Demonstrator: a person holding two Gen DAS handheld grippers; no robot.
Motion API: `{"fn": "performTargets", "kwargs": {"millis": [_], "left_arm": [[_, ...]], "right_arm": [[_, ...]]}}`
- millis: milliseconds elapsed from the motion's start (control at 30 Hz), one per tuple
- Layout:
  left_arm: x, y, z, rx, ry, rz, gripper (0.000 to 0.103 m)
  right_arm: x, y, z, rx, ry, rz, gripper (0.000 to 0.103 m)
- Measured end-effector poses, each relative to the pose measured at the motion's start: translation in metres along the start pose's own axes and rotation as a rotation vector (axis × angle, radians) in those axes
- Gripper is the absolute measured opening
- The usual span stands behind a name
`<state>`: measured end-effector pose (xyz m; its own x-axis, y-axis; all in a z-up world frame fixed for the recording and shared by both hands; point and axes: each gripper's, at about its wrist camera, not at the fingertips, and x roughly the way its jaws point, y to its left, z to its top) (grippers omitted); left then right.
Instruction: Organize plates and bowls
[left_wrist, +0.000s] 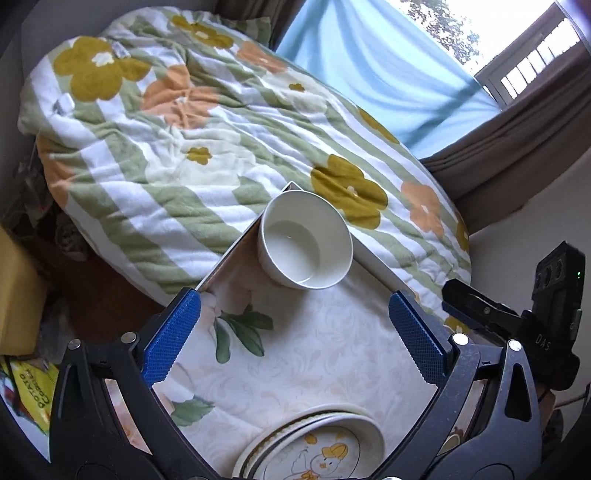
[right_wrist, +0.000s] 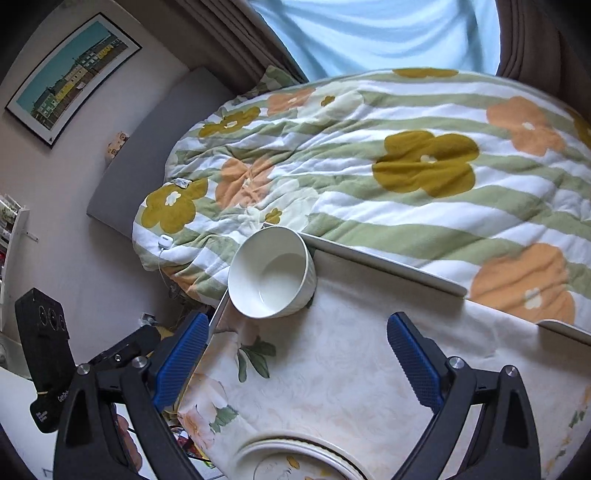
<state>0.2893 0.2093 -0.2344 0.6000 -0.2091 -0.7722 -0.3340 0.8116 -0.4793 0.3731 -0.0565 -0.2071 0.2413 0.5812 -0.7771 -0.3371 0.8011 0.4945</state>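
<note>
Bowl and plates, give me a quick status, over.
Both tongs, left and right, open, empty. White bowl at table corner, plates stacked near edge. Nothing between them.

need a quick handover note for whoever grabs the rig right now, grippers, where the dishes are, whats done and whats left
Left gripper: open, holding nothing, over the table's floral cloth.
Right gripper: open wide, also holding nothing.
White bowl: upright and looks empty, at the table's far corner next to the bed's flowered blanket.
Plates: a small stack at the near edge of the table, top one with a duck picture; how many are in it cannot be told.
Done: plates look stacked already.
Left: bowl stands alone, apart from the stack; likely it is next to be picked up and placed, though where it belongs is not shown.
</note>
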Motion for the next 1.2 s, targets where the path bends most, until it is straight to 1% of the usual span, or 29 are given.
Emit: {"fn": "performTargets", "kwargs": {"millis": [33,67,100,133,167,200,267,333,367,433,467,533,600,667,800,967,1033,1200], "left_arm": [[0.012,0.003,0.004,-0.008,0.021,-0.008,0.094],[0.025,0.003,0.003,-0.009,0.044,-0.01,0.089],[0.035,0.005,0.003,-0.006,0.062,-0.009,0.078],[0.047,0.005,0.005,-0.003,0.081,-0.008,0.071],[0.058,0.004,0.007,-0.003,0.1,-0.006,0.069],[0.068,0.005,0.01,-0.003,0.113,-0.006,0.068],[0.084,0.005,0.014,0.004,0.132,-0.009,0.063],[0.098,0.006,0.019,0.013,0.146,0.001,0.047],[0.105,0.008,0.02,0.01,0.155,0.0,0.045],[0.113,0.015,0.022,0.002,0.165,-0.007,0.035],[0.119,0.016,0.023,0.003,0.168,0.002,0.033],[0.125,0.019,0.025,0.008,0.168,0.023,0.025],[0.127,0.024,0.027,0.0,0.164,0.024,0.022],[0.127,0.027,0.028,-0.007,0.163,0.014,0.021],[0.124,0.02,0.028,0.034,0.154,0.035,0.021],[0.106,0.006,0.028,0.099,0.104,0.036,0.021],[0.096,-0.002,0.027,0.12,0.085,0.035,0.021],[0.053,-0.034,0.014,0.188,0.032,0.033,0.021]], "right_arm": [[0.014,-0.001,0.004,0.008,0.024,0.006,0.096],[0.029,-0.003,0.007,0.016,0.047,0.009,0.091],[0.042,-0.003,0.01,0.024,0.069,0.013,0.083],[0.054,-0.005,0.012,0.031,0.086,0.02,0.078],[0.066,-0.007,0.015,0.042,0.106,0.026,0.07],[0.074,-0.008,0.016,0.051,0.118,0.028,0.065],[0.091,-0.012,0.019,0.074,0.142,0.044,0.059],[0.104,-0.014,0.021,0.084,0.152,0.051,0.055],[0.109,-0.014,0.022,0.084,0.157,0.049,0.054],[0.115,-0.015,0.022,0.085,0.162,0.051,0.051],[0.119,-0.015,0.022,0.082,0.163,0.05,0.048],[0.125,-0.015,0.022,0.079,0.169,0.051,0.041],[0.129,-0.016,0.021,0.079,0.173,0.052,0.026],[0.13,-0.017,0.02,0.078,0.164,0.039,0.023],[0.129,-0.018,0.019,0.091,0.145,0.042,0.022],[0.115,-0.012,0.015,0.074,0.11,0.047,0.022],[0.104,-0.01,0.014,0.068,0.084,0.052,0.022],[0.057,-0.001,0.002,0.057,0.002,0.069,0.022]]}}
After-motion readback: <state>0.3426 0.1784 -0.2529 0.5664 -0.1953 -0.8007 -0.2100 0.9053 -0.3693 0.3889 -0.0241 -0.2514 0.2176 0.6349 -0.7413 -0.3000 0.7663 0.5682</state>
